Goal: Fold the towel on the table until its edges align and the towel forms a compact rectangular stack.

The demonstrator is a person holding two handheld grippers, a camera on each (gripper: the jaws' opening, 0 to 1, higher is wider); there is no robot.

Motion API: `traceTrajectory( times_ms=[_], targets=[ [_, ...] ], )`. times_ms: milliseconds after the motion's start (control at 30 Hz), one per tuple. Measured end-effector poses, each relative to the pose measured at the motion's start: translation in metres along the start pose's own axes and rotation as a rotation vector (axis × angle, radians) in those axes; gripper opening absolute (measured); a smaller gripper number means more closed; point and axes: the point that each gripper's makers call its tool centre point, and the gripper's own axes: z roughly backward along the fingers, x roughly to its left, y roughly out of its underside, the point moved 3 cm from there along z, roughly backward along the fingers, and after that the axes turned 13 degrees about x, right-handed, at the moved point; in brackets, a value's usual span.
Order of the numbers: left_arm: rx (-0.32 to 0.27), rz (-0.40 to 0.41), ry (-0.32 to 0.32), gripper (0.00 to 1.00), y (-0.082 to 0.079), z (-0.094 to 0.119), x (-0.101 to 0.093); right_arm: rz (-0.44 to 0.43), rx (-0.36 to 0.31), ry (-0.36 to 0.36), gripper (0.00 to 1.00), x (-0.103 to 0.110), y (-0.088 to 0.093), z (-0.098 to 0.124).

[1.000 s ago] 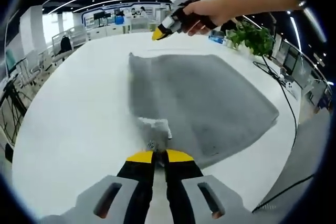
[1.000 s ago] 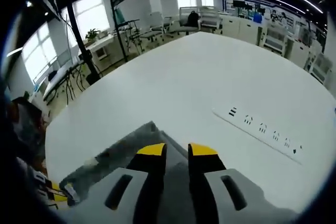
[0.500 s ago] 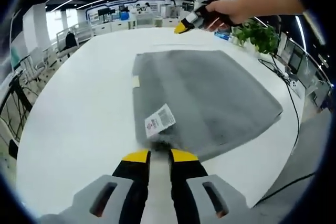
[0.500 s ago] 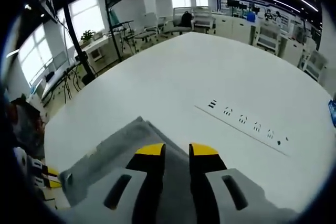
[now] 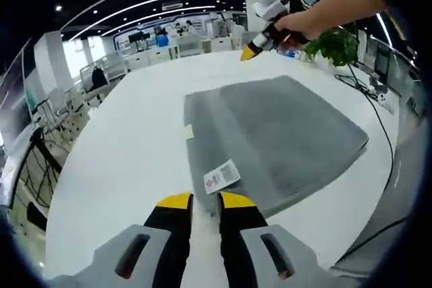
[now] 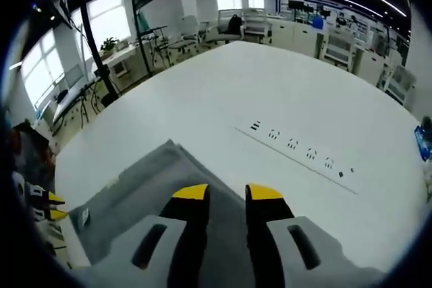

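towel now flat on bench, one fold done | your left tool and right tool have backed off, slightly parted, empty | another fold looks due

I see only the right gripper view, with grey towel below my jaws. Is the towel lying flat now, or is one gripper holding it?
Observer: It lies flat. In the left gripper view the towel is spread on the table, and the left gripper is open, just short of its near edge.
Operator: Where is my gripper?
Observer: The right gripper, held in a hand, hangs above the table past the towel's far corner, holding nothing.
Operator: Any mark on the towel?
Observer: A white label lies near its near corner.
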Motion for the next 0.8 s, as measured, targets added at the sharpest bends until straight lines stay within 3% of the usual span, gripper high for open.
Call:
traceTrajectory(
  times_ms=[67, 133, 300, 500, 800],
  targets=[
    [0.009, -0.007, 0.039, 0.14, -0.007, 0.002, -0.013, 0.009, 0.001, 0.006, 0.20, -0.002, 0.002, 0.002],
    [0.047, -0.023, 0.062, 0.14, -0.004, -0.007, -0.019, 0.015, 0.006, 0.011, 0.20, -0.004, 0.004, 0.005],
    [0.159, -0.030, 0.096, 0.15, 0.020, -0.024, -0.021, 0.026, 0.010, 0.024, 0.22, -0.016, 0.007, 0.013],
    [0.197, -0.033, 0.112, 0.15, 0.028, -0.028, -0.023, -0.003, 0.001, 0.034, 0.24, -0.033, 0.009, 0.017],
    [0.132, -0.032, 0.109, 0.15, -0.005, -0.015, -0.033, 0.000, 0.013, 0.062, 0.23, -0.049, 0.028, 0.037]
  ],
)
